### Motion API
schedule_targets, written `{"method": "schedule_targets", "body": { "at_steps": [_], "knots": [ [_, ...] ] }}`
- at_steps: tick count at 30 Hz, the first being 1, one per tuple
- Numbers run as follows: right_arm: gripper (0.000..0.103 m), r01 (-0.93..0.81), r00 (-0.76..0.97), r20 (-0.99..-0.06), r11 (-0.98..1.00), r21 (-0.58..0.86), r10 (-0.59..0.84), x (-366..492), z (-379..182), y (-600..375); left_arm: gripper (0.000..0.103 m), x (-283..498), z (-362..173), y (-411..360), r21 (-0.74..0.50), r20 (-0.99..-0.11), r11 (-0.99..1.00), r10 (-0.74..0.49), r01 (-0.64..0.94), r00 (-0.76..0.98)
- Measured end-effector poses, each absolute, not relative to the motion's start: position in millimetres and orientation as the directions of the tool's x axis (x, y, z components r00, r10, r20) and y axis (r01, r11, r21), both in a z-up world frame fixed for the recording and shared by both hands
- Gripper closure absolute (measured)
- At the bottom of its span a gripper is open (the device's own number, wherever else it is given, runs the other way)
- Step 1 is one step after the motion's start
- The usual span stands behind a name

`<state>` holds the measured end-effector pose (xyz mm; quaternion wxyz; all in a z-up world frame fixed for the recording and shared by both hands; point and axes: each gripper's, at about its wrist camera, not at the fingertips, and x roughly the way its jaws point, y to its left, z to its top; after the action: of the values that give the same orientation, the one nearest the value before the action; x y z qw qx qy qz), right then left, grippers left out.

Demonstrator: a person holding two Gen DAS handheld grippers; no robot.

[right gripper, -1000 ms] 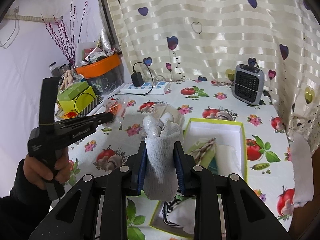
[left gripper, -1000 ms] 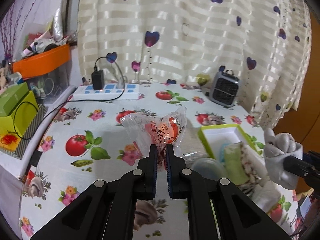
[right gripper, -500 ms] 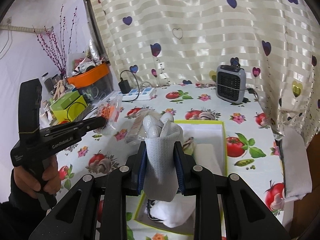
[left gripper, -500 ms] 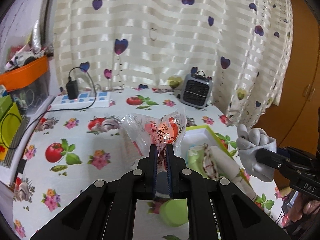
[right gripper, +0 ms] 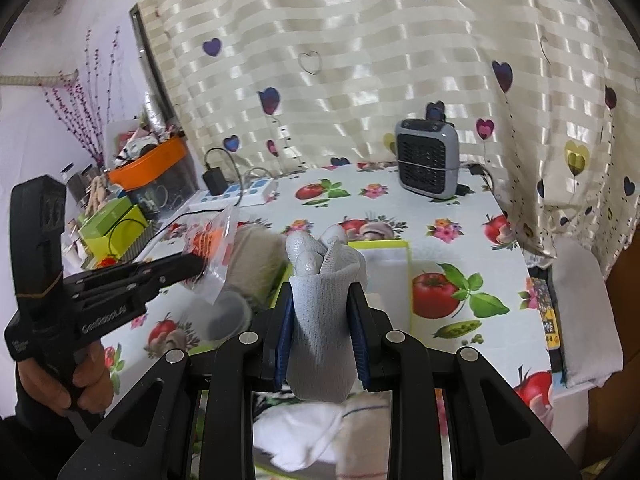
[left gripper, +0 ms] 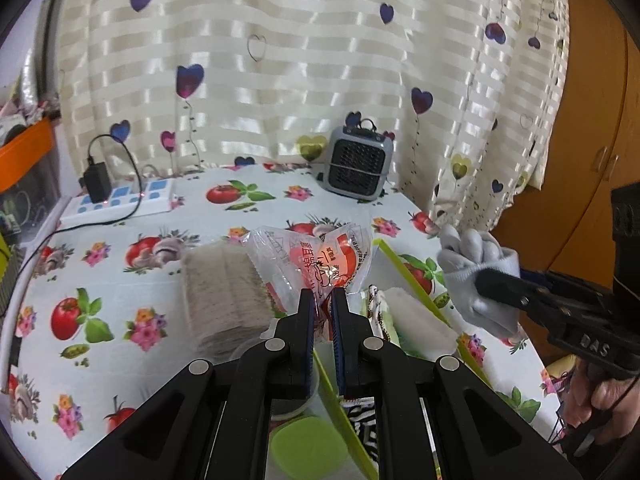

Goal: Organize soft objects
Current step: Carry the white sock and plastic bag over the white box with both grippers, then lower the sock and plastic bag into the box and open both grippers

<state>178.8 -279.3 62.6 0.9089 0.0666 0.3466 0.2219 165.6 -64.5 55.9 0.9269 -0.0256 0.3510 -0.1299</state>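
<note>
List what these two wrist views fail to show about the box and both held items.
- Green box: its near half is hidden by the right gripper in the right wrist view, and by the left gripper in the left wrist view.
- Plastic packet: its print is too crumpled to read.
- Grey glove: its lower end is cut off behind the gripper body.

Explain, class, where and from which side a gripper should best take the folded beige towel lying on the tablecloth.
Probably the folded beige towel's near long edge, approached from above and the near side, pinching through the stacked layers. It lies flat on the tablecloth, so only its edges offer a bite, and the lime-green box crowds its right side.
</note>
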Motion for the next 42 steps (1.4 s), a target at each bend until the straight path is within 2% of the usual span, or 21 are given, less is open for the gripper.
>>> {"method": "schedule_targets", "body": {
  "at_steps": [15, 21, 24, 28, 42],
  "knots": [
    [0.076, -0.32, 0.578, -0.703, 0.907, 0.273, 0.415, 271, 7, -279, 0.095, 213, 29, -88, -0.142, -0.705, 0.96, -0.27, 0.243, 0.655],
    [0.073, -0.335, 0.546, -0.727, 0.904, 0.267, 0.417, 288, -8, -273, 0.095, 231, 18, -99, -0.148, -0.73, 0.957, -0.276, 0.25, 0.625],
    [0.064, -0.338, 0.553, -0.729, 0.908, 0.248, 0.405, 288, -9, -273, 0.095, 239, 13, -104, -0.148, -0.742, 0.957, -0.275, 0.251, 0.612],
    [0.064, -0.345, 0.573, -0.71, 0.906, 0.245, 0.41, 281, -3, -278, 0.094, 248, 9, -108, -0.163, -0.752, 0.955, -0.283, 0.248, 0.595],
    [0.063, -0.351, 0.628, -0.693, 0.923, 0.154, 0.355, 245, 18, -276, 0.074, 249, 15, -116, -0.183, -0.743, 0.948, -0.306, 0.26, 0.595]
  ]
}}
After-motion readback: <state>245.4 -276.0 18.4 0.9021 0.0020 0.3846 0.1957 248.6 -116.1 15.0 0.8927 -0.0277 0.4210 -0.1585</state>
